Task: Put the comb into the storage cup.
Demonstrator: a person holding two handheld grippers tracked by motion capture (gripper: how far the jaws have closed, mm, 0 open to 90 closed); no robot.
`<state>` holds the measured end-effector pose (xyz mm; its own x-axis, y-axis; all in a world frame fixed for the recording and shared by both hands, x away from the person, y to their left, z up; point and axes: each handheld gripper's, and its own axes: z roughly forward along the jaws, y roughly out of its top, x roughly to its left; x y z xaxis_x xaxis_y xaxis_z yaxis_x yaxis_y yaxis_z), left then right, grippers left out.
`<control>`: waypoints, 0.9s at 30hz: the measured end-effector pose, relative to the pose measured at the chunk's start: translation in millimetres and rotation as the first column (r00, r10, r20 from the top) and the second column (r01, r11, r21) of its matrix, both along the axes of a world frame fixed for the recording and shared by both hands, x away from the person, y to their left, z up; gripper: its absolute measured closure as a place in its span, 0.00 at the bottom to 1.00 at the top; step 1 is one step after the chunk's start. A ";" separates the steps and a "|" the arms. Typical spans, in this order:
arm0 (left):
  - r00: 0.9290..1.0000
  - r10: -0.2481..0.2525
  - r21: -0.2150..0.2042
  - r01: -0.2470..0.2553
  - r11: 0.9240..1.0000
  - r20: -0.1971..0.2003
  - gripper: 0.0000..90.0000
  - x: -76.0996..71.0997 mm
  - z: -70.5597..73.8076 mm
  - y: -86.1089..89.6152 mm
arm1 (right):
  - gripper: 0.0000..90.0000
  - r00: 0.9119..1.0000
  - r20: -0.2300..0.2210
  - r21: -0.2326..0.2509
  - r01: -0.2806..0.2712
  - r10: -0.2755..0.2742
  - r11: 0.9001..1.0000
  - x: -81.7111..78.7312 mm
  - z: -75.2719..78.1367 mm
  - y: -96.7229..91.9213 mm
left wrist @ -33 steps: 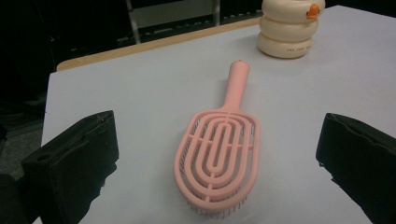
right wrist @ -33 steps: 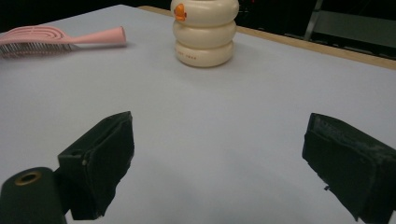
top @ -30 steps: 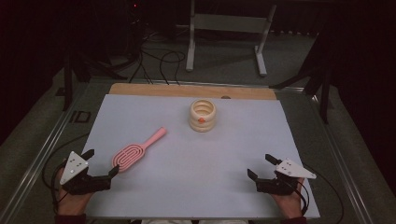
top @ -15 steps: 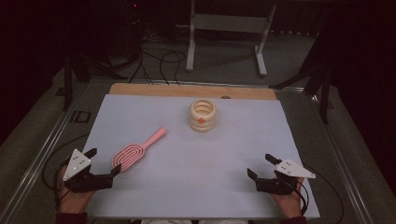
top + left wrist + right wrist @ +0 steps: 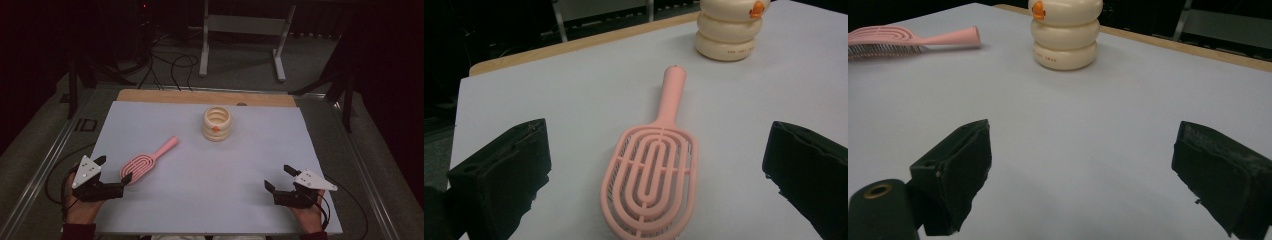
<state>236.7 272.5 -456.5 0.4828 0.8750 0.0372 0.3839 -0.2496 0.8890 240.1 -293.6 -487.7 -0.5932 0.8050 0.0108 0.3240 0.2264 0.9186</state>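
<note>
A pink hairbrush (image 5: pixel 145 157) lies flat on the white table sheet (image 5: pixel 250 150), its handle pointing to the far right. My left gripper (image 5: pixel 114 168) is open at the near left, and its jaws flank the near end of the brush head (image 5: pixel 651 185) without touching it. A cream ringed container (image 5: pixel 217 123) with an orange mark stands upright at the far middle. My right gripper (image 5: pixel 278 176) rests open at the near right with nothing between its jaws. In the right gripper view the container (image 5: pixel 1065 32) and the hairbrush (image 5: pixel 913 40) are far ahead.
A wooden strip (image 5: pixel 200 96) runs along the sheet's far edge. Beyond the table stand a metal frame (image 5: pixel 240 30) and cables (image 5: pixel 170 65) on the dark floor. A metal rail (image 5: pixel 45 165) borders the table's left side.
My left gripper has crept forward and slightly right, closer to the brush head. The right gripper, brush and container have not moved.
</note>
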 end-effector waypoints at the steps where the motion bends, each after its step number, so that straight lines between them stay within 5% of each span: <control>1: 1.000 0.002 0.006 -0.002 1.000 -0.001 0.00 1.8 -0.1 -0.9 | 0.10 1.000 -0.001 0.000 0.000 0.000 1.000 0.0 0.0 0.0; 27: 1.000 0.002 0.044 -0.001 0.999 -0.014 0.00 21.5 3.5 -10.9 | 0.10 1.000 -0.006 0.001 0.003 -0.003 1.000 1.2 -1.5 -0.6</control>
